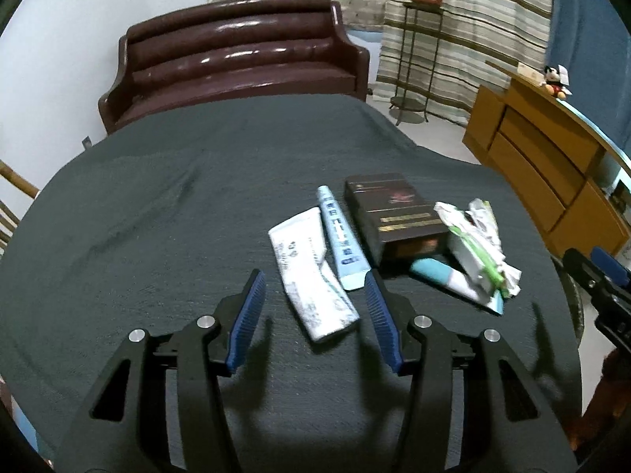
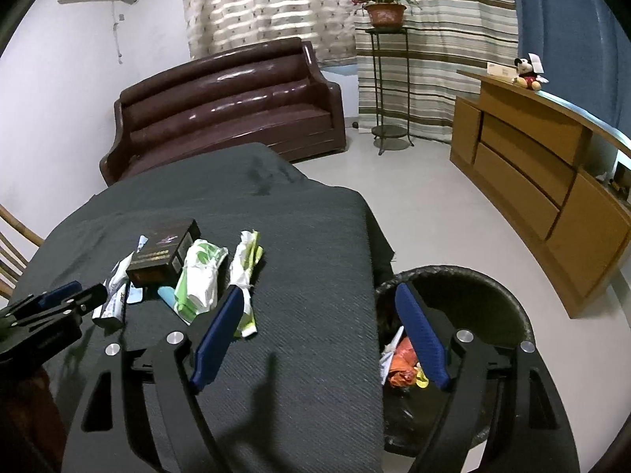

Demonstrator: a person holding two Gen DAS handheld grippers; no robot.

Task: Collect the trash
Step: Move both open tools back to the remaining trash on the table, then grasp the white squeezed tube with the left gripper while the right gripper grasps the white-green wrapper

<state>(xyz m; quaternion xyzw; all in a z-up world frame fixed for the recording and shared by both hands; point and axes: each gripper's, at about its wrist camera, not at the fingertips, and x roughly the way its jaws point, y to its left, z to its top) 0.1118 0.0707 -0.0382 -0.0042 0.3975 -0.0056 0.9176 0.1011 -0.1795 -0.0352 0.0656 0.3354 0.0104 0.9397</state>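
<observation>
Trash lies on a table with a dark grey cloth (image 1: 157, 236): a white tube (image 1: 311, 276), a light blue tube (image 1: 341, 236), a dark brown box (image 1: 394, 216), a teal and white tube (image 1: 445, 276) and crumpled white and green wrappers (image 1: 479, 244). My left gripper (image 1: 313, 282) is open, its fingers on either side of the white tube, just above the cloth. My right gripper (image 2: 319, 295) is open and empty, over the table's right edge beside the black bin (image 2: 493, 295). The wrappers (image 2: 201, 272) and a rolled wrapper (image 2: 246, 272) lie to its left.
The bin holds orange and white trash (image 2: 402, 358). A brown leather sofa (image 2: 224, 106) stands behind the table. A wooden cabinet (image 2: 532, 165) is at the right and a plant stand (image 2: 388, 86) by the curtains. A wooden chair (image 1: 12, 197) is at the left edge.
</observation>
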